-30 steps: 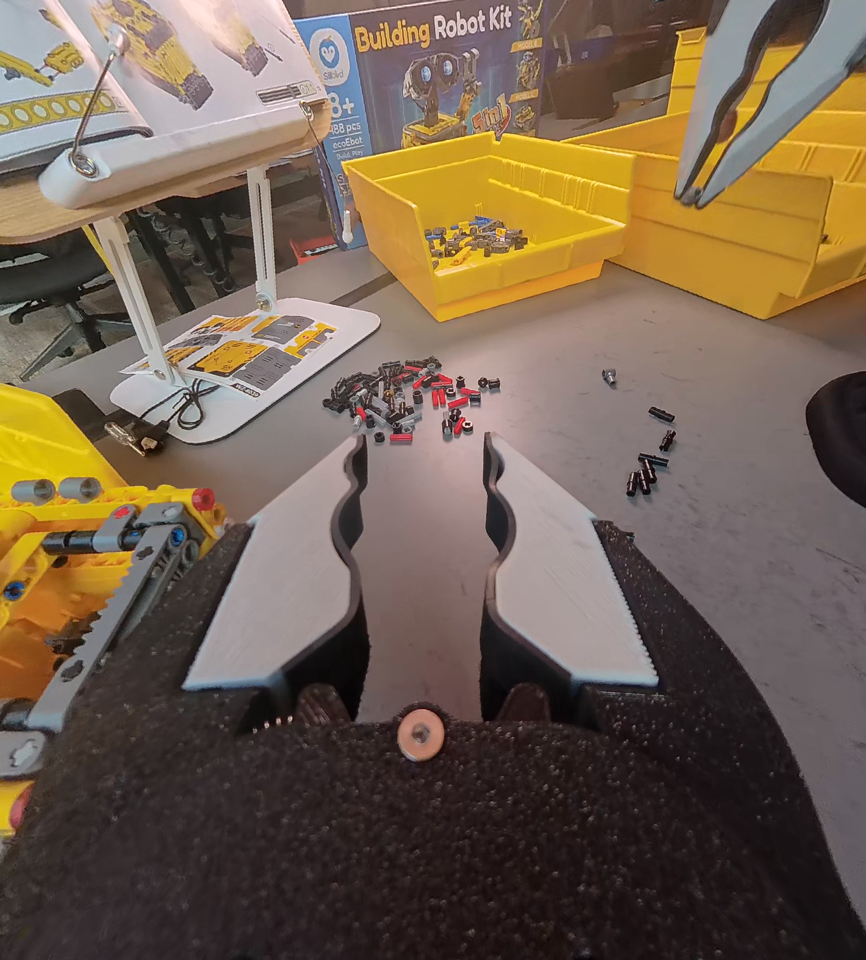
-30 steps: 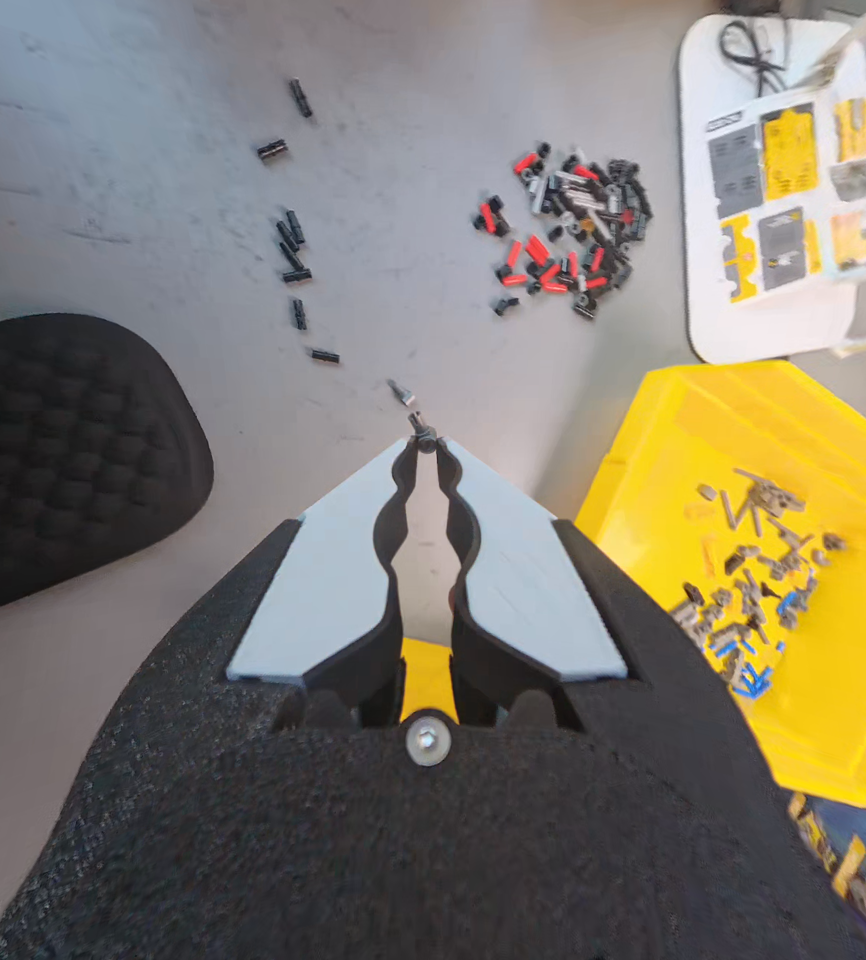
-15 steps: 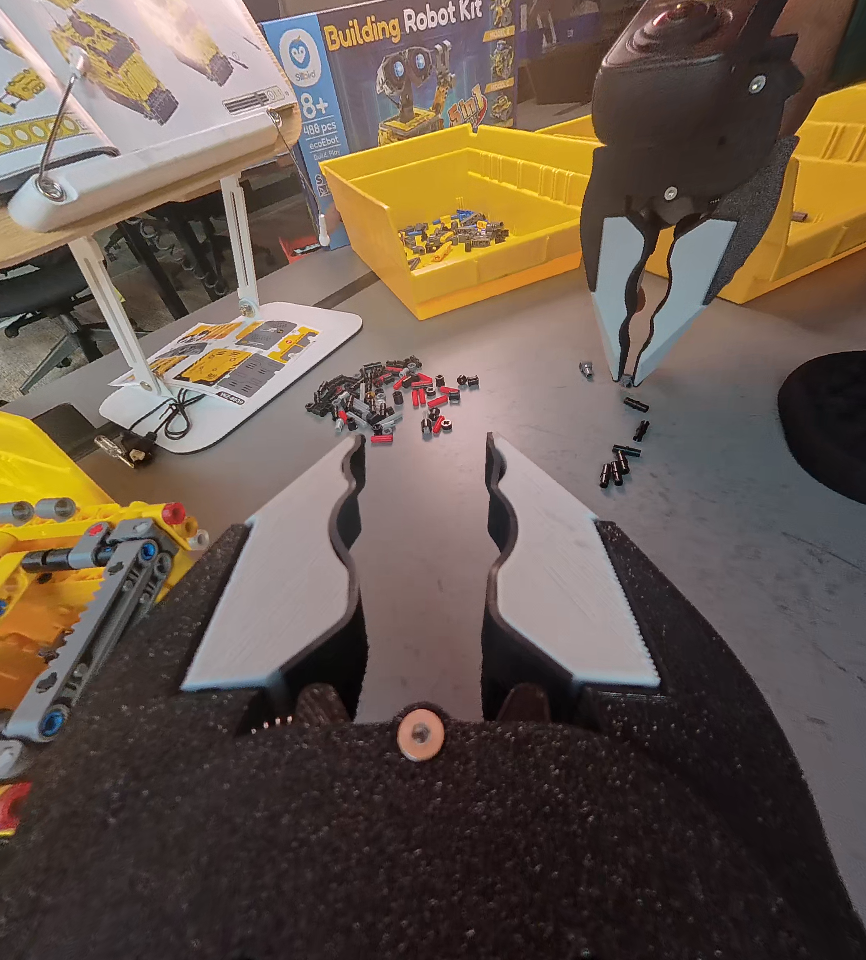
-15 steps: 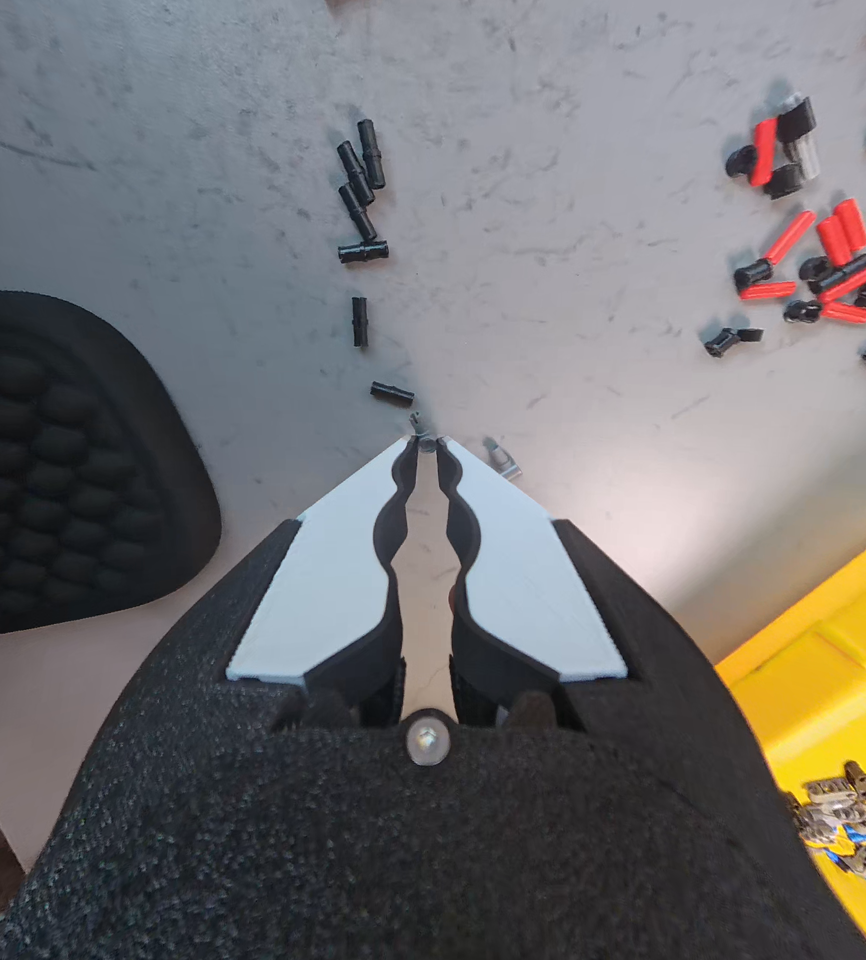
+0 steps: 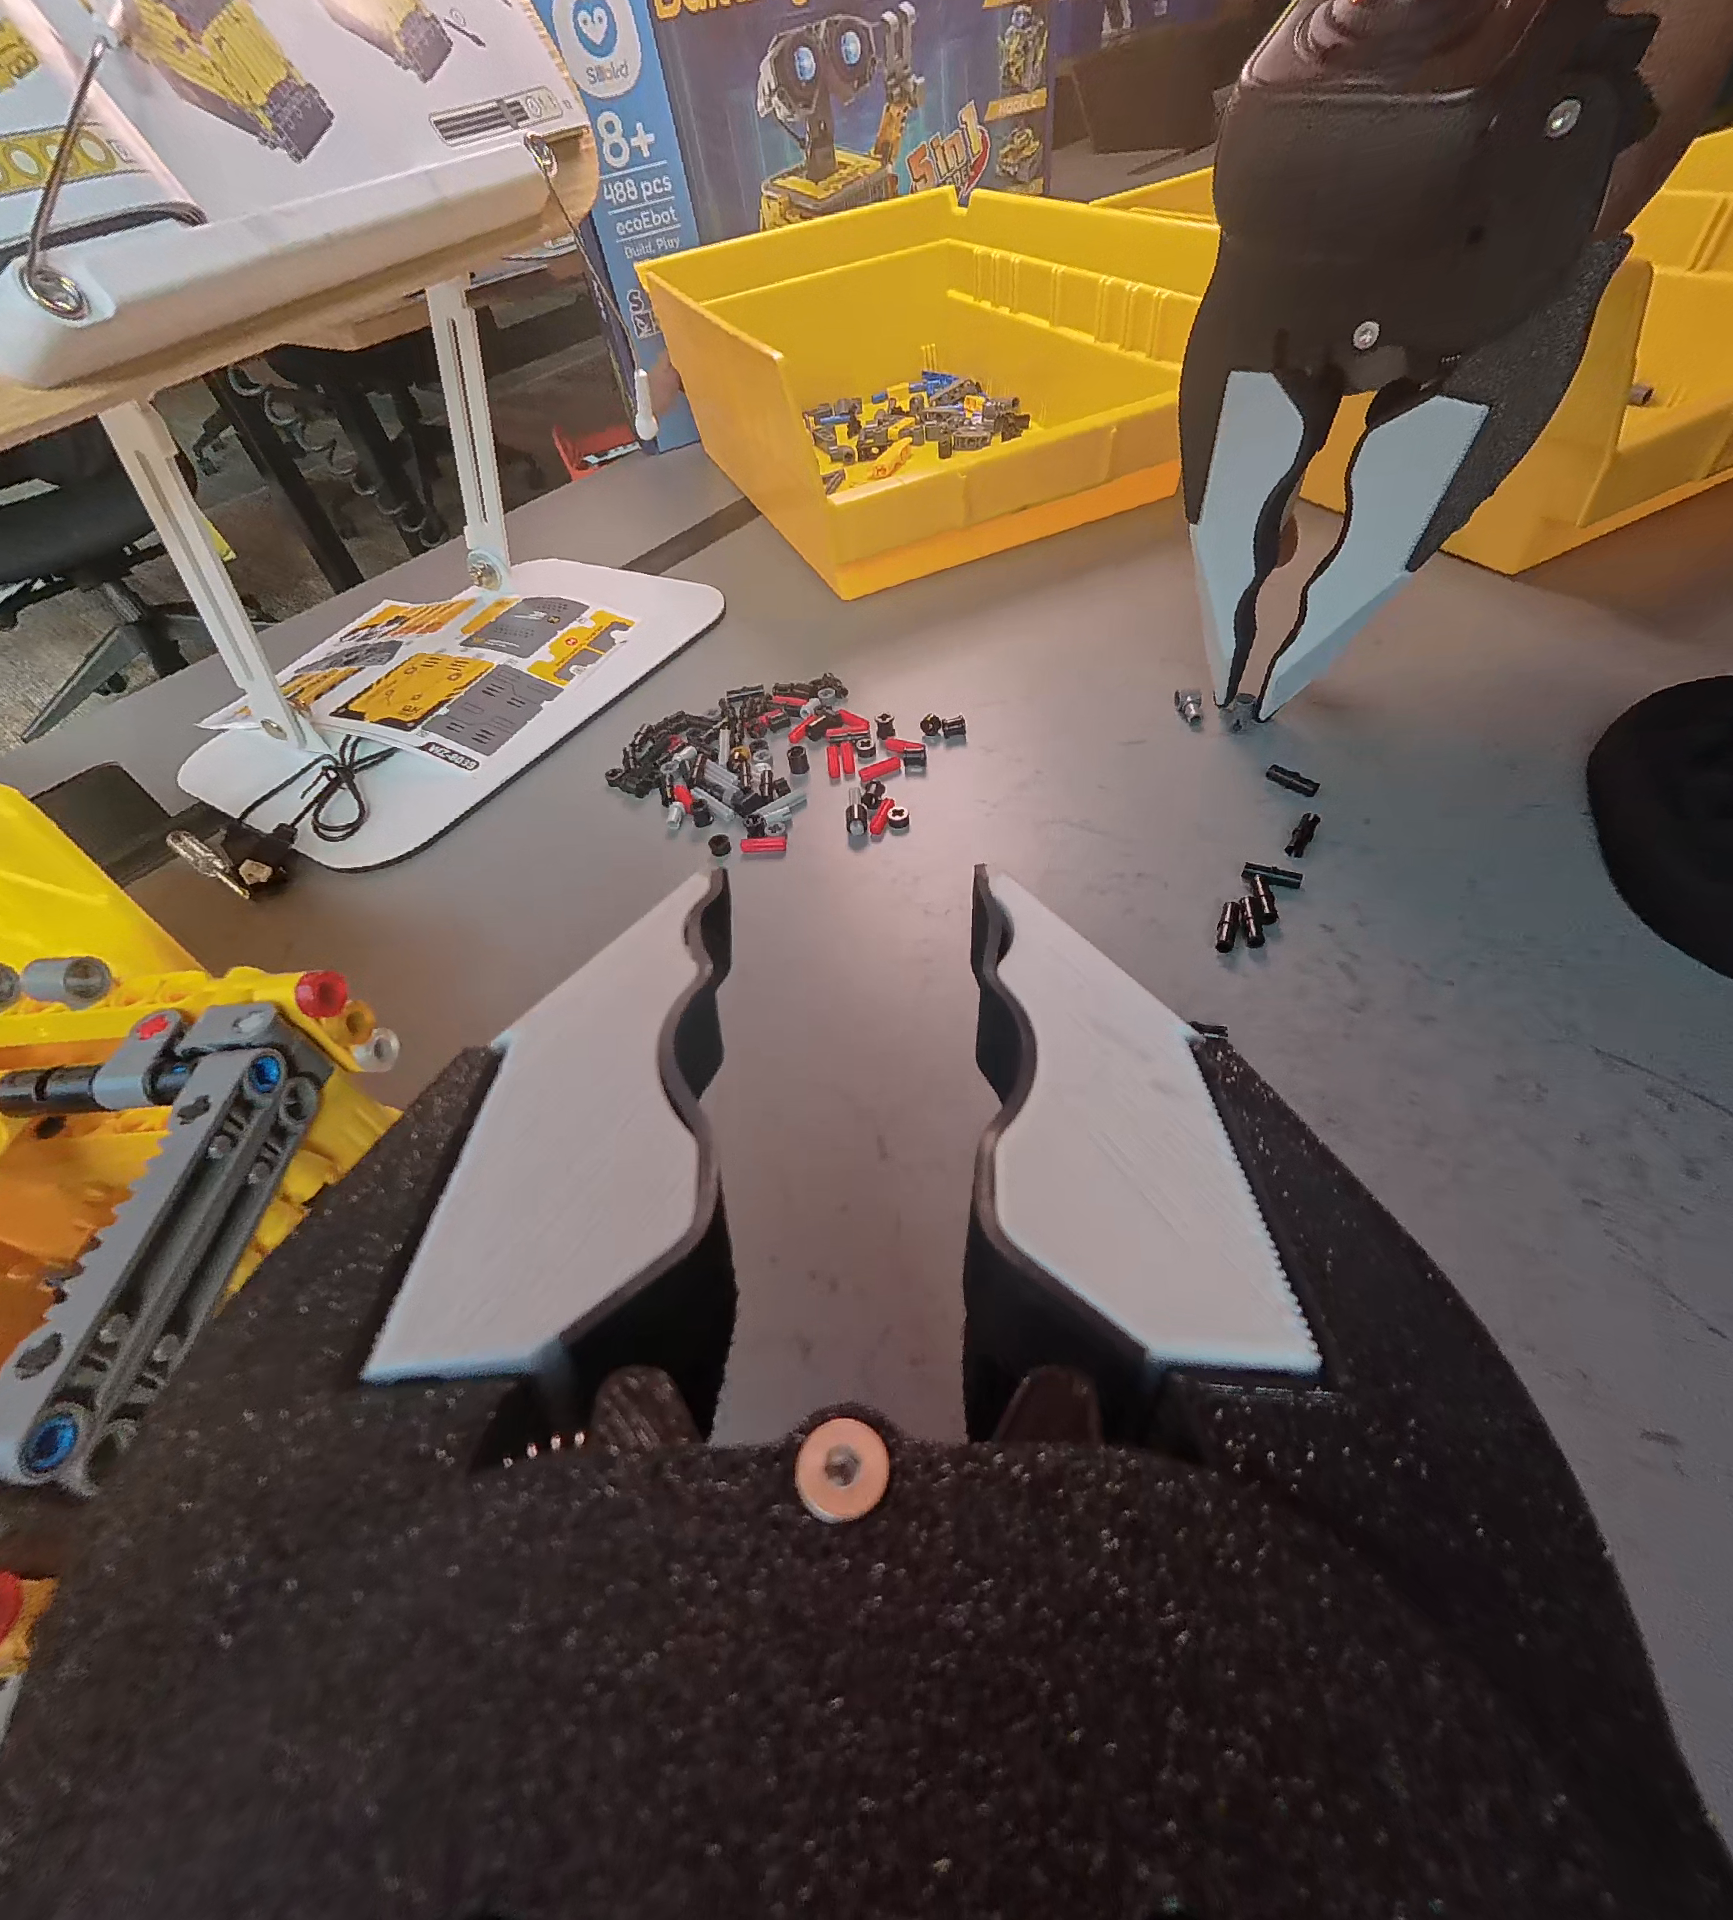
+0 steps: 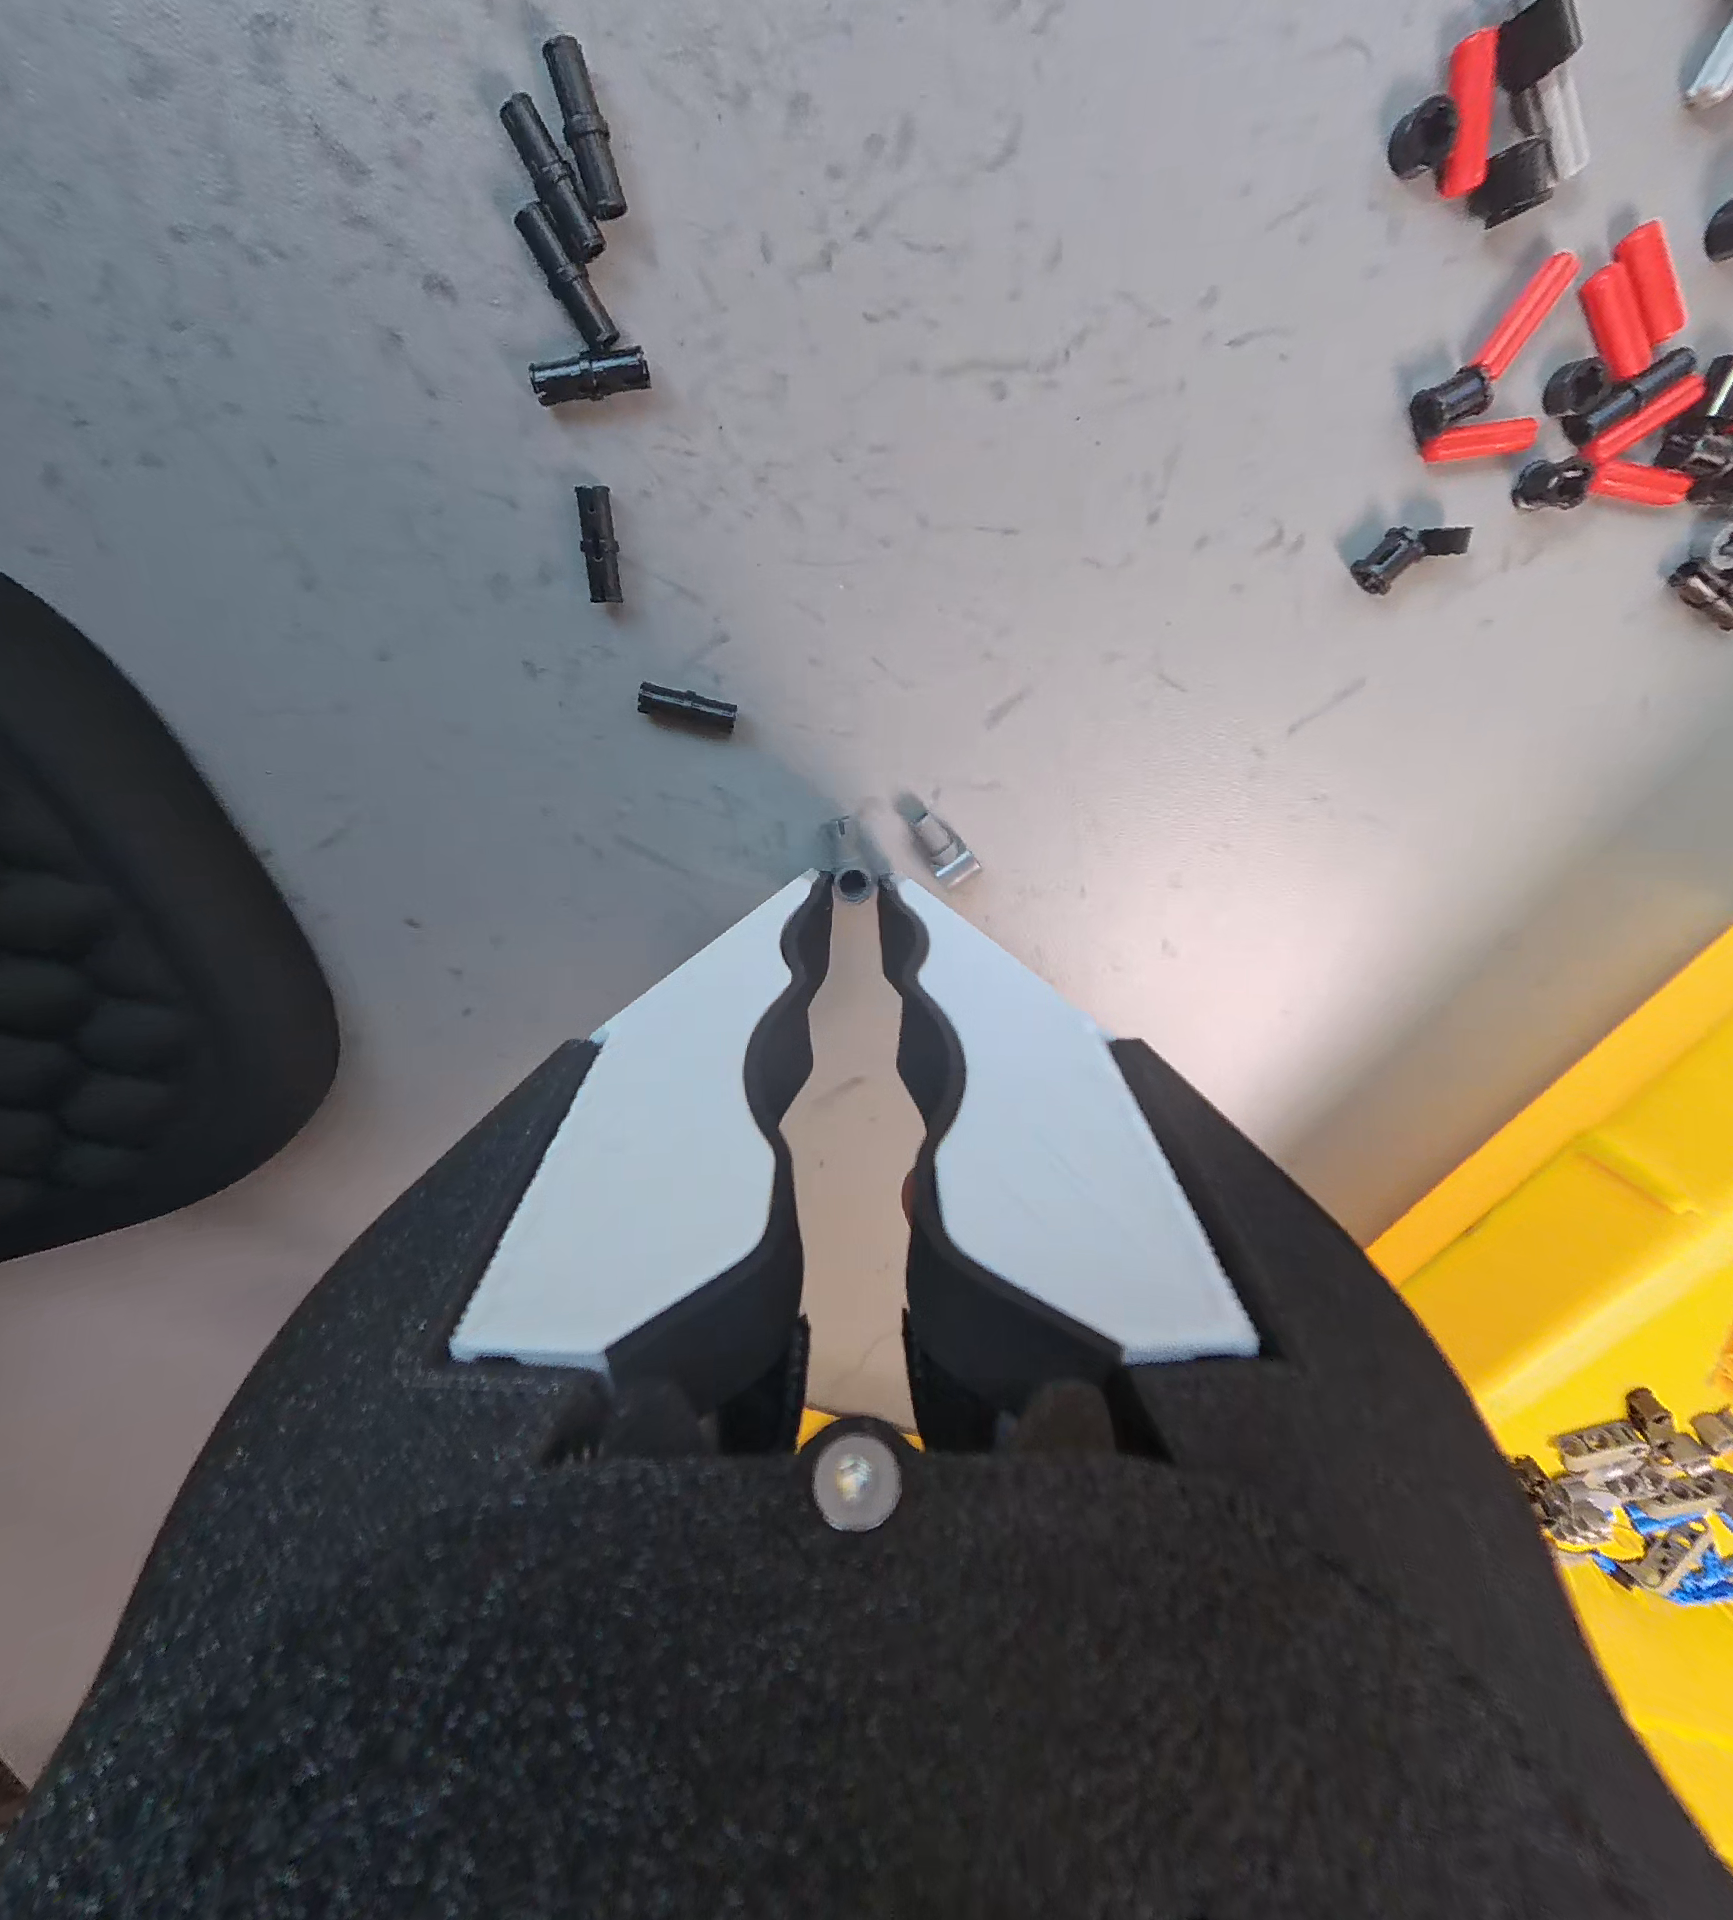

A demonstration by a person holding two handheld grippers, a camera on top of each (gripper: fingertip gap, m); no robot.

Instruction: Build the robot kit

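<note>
Right claw | tips flank grey pin | table

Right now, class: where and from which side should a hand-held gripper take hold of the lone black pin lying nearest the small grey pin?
Grip the black pin across its middle collar, coming straight down from above. It lies flat on the grey table with open space around it, so the fingers can close across its thin width.

Now resting tips-down on the table, right gripper parting slightly. Releasing small grey pin between fingertips, beside another grey piece.
</note>
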